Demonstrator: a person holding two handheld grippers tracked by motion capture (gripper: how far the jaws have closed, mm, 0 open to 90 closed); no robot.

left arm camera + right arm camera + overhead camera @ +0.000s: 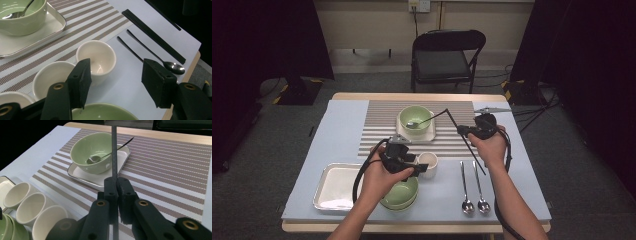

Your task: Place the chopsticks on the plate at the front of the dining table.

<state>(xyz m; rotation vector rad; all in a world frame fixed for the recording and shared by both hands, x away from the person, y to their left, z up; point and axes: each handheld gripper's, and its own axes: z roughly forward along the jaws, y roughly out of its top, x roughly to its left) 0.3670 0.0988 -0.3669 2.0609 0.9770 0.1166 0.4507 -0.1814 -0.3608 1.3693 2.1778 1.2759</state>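
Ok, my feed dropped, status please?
Right tongs shut on chopsticks. Left tongs open above cream cups. Green bowl with spoon ahead, nothing blocking.

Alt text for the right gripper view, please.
The right gripper holds a black chopstick upright between its shut jaws. Behind it a green bowl with a spoon sits on a white tray on a striped placemat; three white cups stand lower left.

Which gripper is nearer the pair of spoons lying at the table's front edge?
Right. The right gripper, shut on a chopstick, is just beyond the spoons; the left gripper hovers farther left, by the cream cup.
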